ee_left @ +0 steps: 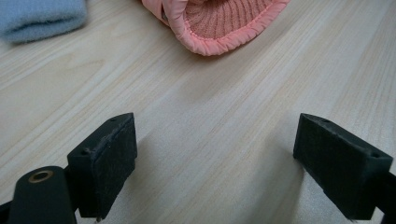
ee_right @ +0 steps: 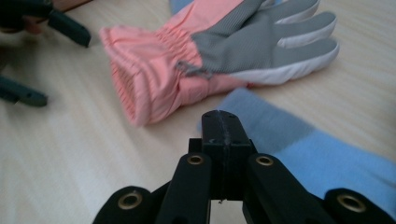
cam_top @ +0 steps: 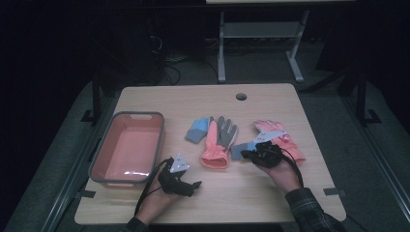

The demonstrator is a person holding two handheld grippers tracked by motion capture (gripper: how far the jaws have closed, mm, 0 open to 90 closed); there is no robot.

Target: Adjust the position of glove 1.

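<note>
A pink glove with a grey palm point(cam_top: 218, 141) lies mid-table, cuff toward me. In the left gripper view that cuff point(ee_left: 224, 28) is just beyond the jaws. My left gripper point(cam_top: 194, 187) point(ee_left: 217, 140) hovers low over bare wood in front of it, open and empty. My right gripper point(cam_top: 245, 154) point(ee_right: 224, 128) is shut, its tip over the edge of a blue sock point(cam_top: 237, 150) point(ee_right: 317, 154), with nothing seen between the jaws. The glove point(ee_right: 187, 65) lies just past it. A second pink glove point(cam_top: 285, 140) sits behind the right hand. Another blue sock point(cam_top: 198, 129) point(ee_left: 37, 18) lies left of the first glove.
A pink basin point(cam_top: 139, 115) with a grey rim stands empty at the table's left side. A cable hole point(cam_top: 241, 96) sits near the far edge. The left gripper's open jaws point(ee_right: 70, 30) appear at the upper left of the right gripper view.
</note>
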